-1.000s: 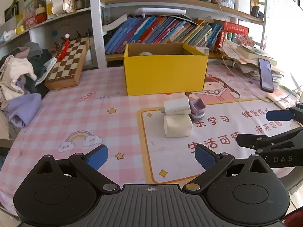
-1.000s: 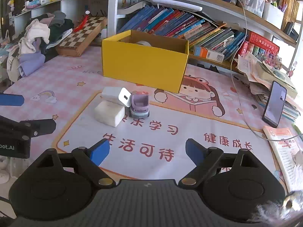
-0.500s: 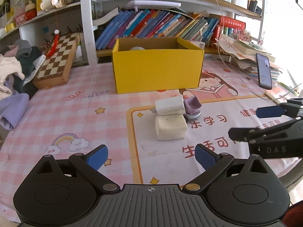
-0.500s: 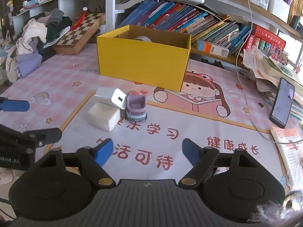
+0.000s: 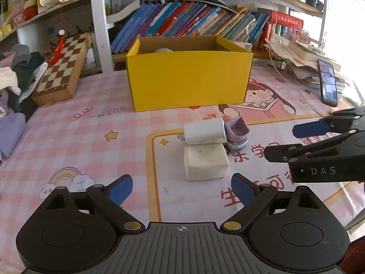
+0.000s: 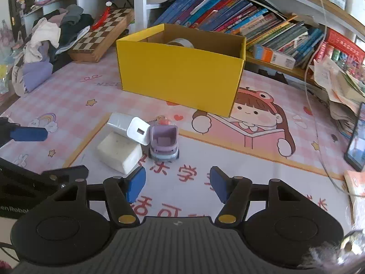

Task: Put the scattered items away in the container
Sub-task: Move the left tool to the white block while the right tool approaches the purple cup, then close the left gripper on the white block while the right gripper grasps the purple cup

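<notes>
Pile of clothes: far left edge of the left wrist view, white, grey and lilac fabric heaped on the tabletop.
Wooden chessboard box: upper left, leaning against the shelf post, just right of the clothes.
Left gripper: bottom centre of its own view, jaws wide apart and holding nothing; the cream block lies just ahead of the gap.
Cream rectangular block: centre of frame, on the printed mat.
White plug-in charger: resting tilted on top of the block, touching the toy.
Small lilac toy truck: immediately right of the charger, upright on its wheels.
Yellow cardboard box: upper centre, behind the three items, open-topped, with a pale round object partly seen inside.
Row of books: on the shelf behind the box.
Right gripper: lower centre of its own view, jaws spread wide and empty, the toy truck near and ahead.
Black smartphone: right edge, propped against a stack of papers, screen lit.
</notes>
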The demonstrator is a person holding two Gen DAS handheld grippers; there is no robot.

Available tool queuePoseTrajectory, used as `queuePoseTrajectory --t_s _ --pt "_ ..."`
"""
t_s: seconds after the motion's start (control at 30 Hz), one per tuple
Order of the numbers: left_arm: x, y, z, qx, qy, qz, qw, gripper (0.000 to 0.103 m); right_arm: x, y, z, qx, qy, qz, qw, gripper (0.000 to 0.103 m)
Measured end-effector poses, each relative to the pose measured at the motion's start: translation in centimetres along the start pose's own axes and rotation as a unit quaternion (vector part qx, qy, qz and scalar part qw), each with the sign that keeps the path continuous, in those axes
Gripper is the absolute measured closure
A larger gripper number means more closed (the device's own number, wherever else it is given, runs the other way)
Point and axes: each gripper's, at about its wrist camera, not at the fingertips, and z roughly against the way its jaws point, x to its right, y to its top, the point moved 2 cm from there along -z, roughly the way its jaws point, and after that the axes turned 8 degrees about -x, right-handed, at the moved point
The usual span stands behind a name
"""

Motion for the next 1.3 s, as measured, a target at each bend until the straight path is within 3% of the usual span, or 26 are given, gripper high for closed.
queuePoseTrajectory --t_s 0.27,0.8,1.0,1.07,1.3 --pt "0.6 0.9 -2.2 -0.022 0.003 -0.004 0.9998 0.016 0.7 1.4 -1.6 -0.011 0.021 0.006 1.0 0.052" --pt "1.7 2.7 -5.3 -0.041 -0.023 -0.021 0.9987 0.027 1.5 3.3 -3.7 -0.019 0.048 0.02 0.998 0.053" --pt "1.6 3.0 -6.4 -0.052 -0.028 -0.023 0.998 0.038 1.9 3.5 -4.0 -0.022 0.049 0.016 0.998 0.053" --pt "1.3 3.0 -6.4 -0.054 -0.045 -0.017 0.9974 0.049 1.8 3.6 -4.1 -0.023 0.051 0.019 0.998 0.053" --pt "0.0 2.3 -5.4 -0.059 -0.036 -0.003 0.9976 0.059 0.9 3.9 -4.6 -0.025 0.067 0.024 0.997 0.053"
